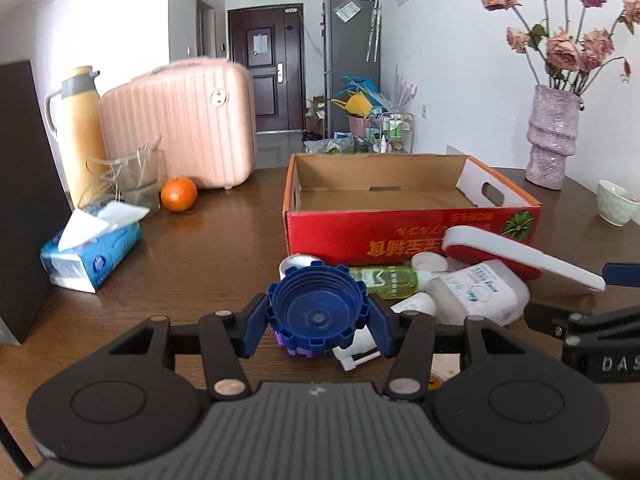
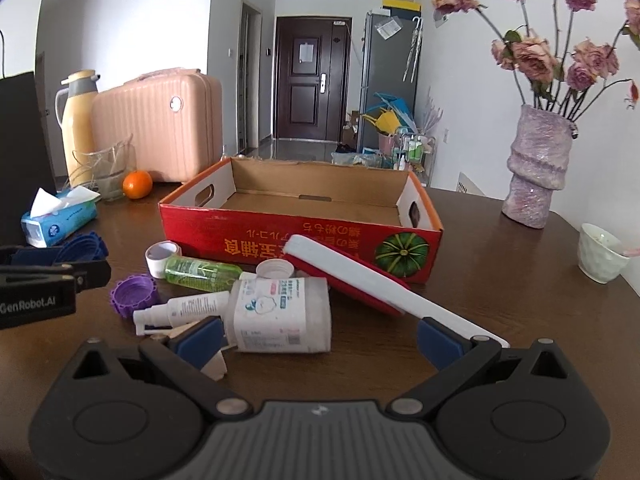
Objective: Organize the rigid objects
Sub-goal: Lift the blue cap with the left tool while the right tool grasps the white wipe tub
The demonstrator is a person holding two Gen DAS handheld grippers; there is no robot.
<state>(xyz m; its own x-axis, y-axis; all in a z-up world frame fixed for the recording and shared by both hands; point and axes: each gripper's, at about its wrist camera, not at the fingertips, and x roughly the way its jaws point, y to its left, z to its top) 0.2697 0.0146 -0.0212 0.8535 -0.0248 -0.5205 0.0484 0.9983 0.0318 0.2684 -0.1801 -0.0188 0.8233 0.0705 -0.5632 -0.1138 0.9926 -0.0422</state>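
Dark wooden table (image 1: 208, 264): your left gripper (image 1: 318, 320) clamps the ridged blue plastic cap (image 1: 318, 312), red cardboard box (image 1: 400, 236) straight ahead; your right gripper (image 2: 320, 340) gapes empty

Blue ribbed cap (image 1: 318, 316), hollow side facing camera, clamped between blue pads. Red cardboard box (image 2: 280, 240) open, empty. Bottles, purple cap (image 2: 134, 294) clustered before it.
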